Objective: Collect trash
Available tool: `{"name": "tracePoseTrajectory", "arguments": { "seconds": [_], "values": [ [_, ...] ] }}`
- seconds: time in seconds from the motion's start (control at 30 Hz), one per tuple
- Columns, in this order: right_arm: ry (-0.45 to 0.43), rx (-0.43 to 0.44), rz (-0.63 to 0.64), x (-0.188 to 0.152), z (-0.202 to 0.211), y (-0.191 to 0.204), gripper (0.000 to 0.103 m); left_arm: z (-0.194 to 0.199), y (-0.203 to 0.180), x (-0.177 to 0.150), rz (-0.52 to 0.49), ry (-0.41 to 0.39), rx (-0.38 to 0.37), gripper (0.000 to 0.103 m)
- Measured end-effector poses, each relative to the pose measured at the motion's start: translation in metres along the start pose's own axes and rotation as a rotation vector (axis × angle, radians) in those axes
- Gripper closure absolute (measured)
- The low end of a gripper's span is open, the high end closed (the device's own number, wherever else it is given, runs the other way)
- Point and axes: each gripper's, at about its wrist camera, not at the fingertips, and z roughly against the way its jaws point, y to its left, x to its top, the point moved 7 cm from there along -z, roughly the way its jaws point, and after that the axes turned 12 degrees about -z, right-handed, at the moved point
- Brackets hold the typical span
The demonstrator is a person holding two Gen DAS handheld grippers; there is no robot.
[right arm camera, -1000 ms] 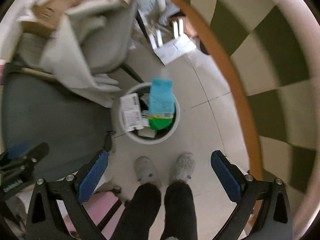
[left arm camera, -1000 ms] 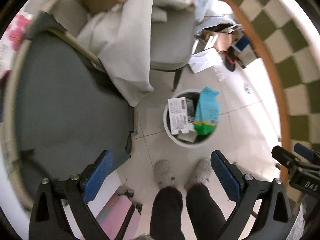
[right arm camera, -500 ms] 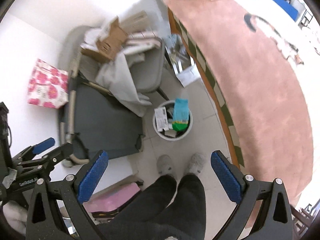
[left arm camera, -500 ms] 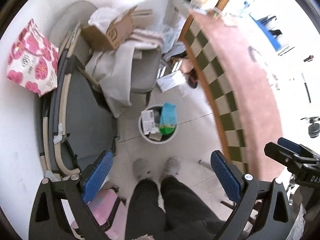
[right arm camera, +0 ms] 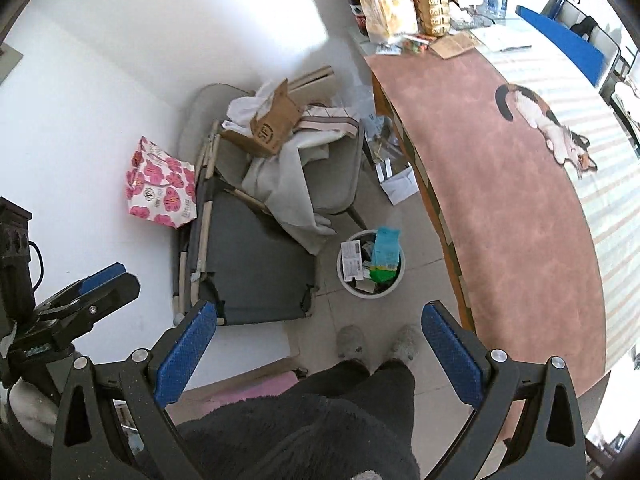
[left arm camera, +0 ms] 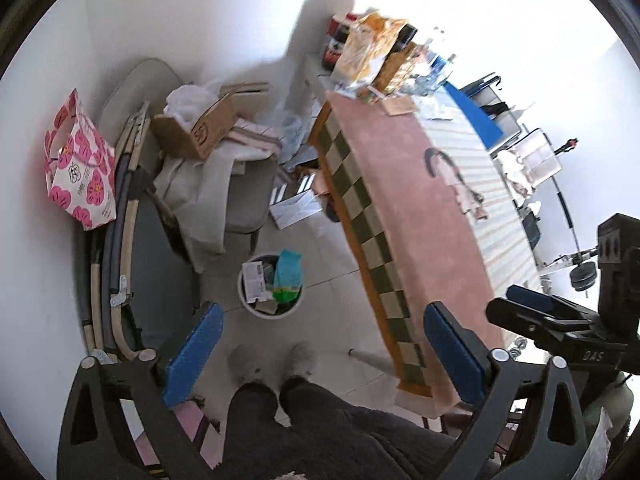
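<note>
A white round trash bin [left arm camera: 249, 300] [right arm camera: 345, 282] stands on the tiled floor, far below both grippers. A teal and green bag [left arm camera: 289, 276] [right arm camera: 386, 254] and a white printed carton [left arm camera: 253, 276] [right arm camera: 352, 260] stick out of it. My left gripper [left arm camera: 320, 354] is held high above the floor, open, with nothing between its blue pads. My right gripper [right arm camera: 316, 350] is equally high, open and empty. Each gripper shows at the edge of the other's view.
A table under a pink cloth [left arm camera: 420, 208] [right arm camera: 500, 184] with a checked border runs along the right, with bags and bottles at its far end. Grey chairs [right arm camera: 256, 264] carry cloths and a cardboard box [left arm camera: 200, 128]. A pink flowered bag [right arm camera: 160, 184] leans on the wall. The person's slippered feet [right arm camera: 376, 340] stand beside the bin.
Both grippers have risen well away from the bin, which now looks small and distant. The tabletop and the wall have come into view. Both stay open.
</note>
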Motion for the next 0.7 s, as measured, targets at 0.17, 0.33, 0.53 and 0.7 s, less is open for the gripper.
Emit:
{"name": "tracePoseTrajectory", "arguments": {
  "seconds": [0.17,0.33,0.53,0.7],
  "values": [
    [-0.008,0.022,0.014,0.001,0.016,0.009,0.0,0.013,-0.012,0.003,-0.004,-0.029,-0.023,0.0],
    [-0.001,0.037,0.018,0.0,0.026,0.012,0.0,0.021,-0.018,0.002,-0.005,-0.04,-0.034,0.0],
    [0.0,0.043,0.025,-0.001,0.036,0.014,0.0,0.027,-0.022,0.0,-0.007,-0.047,-0.04,0.0],
    [0.012,0.041,0.023,-0.004,0.035,0.014,0.0,0.028,-0.023,-0.001,-0.007,-0.045,-0.046,0.0]
  ]
}}
